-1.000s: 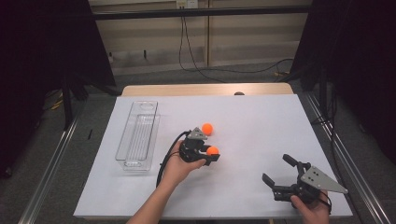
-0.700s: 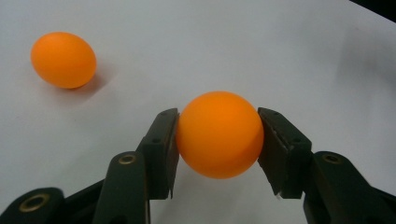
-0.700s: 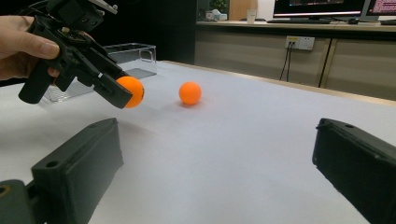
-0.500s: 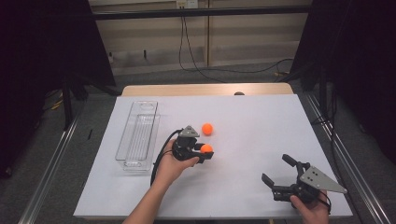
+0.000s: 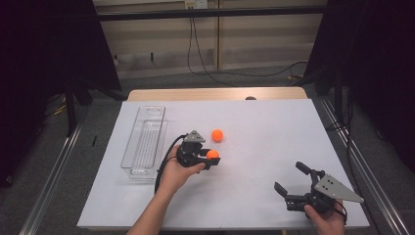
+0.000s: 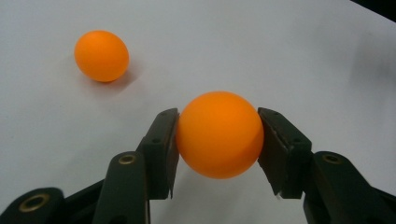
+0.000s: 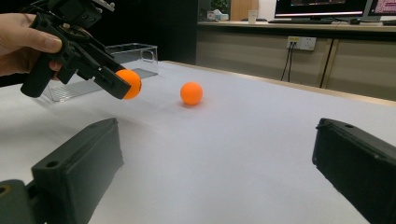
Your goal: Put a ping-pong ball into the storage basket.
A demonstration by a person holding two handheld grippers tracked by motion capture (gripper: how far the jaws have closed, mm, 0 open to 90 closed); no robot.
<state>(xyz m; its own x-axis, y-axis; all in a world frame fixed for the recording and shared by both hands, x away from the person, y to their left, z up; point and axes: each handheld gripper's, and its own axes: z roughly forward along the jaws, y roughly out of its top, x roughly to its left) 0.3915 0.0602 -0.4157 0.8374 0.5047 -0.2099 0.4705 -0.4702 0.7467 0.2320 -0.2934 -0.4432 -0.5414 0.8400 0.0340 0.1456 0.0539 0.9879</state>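
A lab or office: computer monitors [image 7: 322, 7] on a back desk, wall sockets [image 7: 301, 43], trailing cables [image 5: 205, 58], black curtains [image 5: 44, 54].

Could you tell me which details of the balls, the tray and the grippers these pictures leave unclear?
- Held orange ball: left gripper pads cover its sides in the left gripper view.
- Clear plastic tray: too small in the high view to tell what its near end holds; the left gripper's body partly hides it in the right gripper view.
- Right gripper: the frame cuts its jaws in its own view.

High view overhead facing forward-down, left tongs camera close, right tongs camera low, all sharing orange balls [image 5: 217, 135]
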